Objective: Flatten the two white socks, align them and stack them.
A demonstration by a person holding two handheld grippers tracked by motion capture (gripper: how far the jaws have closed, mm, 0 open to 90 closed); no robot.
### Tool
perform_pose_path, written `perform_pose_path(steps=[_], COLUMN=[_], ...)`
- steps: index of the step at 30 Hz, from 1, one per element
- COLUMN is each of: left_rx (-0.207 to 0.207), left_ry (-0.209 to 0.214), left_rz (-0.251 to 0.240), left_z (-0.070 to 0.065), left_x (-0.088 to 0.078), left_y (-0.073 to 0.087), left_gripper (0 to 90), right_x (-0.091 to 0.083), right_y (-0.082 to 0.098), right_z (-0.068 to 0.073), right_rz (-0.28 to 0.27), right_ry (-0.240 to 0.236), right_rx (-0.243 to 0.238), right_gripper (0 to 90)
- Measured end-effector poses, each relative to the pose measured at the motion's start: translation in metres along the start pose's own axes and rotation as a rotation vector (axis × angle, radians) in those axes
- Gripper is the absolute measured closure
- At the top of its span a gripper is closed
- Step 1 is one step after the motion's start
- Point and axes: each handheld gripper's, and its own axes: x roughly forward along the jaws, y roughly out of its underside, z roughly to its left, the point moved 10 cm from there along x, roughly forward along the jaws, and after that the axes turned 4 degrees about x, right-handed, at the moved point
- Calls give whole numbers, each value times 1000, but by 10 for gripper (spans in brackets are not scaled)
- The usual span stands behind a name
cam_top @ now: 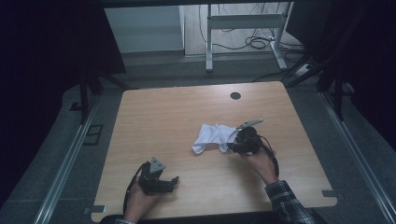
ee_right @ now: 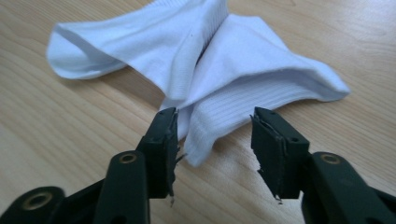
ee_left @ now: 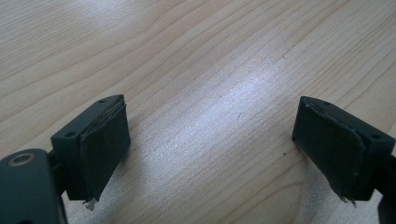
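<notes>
Right gripper view showed the right gripper with its jaws partly apart around the near corner of the white socks, which lay crumpled at the middle of the desk; the pads did not yet press the cloth. The left gripper rested over bare wood near the front edge, jaws wide apart and holding nothing. Closing might catch only one layer, so the other sock would slip free, judging by the thin fold between the jaws. No brand, label or writing could be read.
</notes>
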Motion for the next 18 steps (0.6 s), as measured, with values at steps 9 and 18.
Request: perform_pose_path(steps=[9,18], left_rx=[-3,0], left_ry=[0,0], left_rz=[0,0], left_z=[0,0], left_x=[0,0], left_y=[0,0], left_gripper=[109,110], right_x=[11,-31], right_y=[6,-21], right_z=[0,-5], right_rz=[24,-16], right_ry=[5,47], right_rx=[13,-49], right_gripper=[822,822])
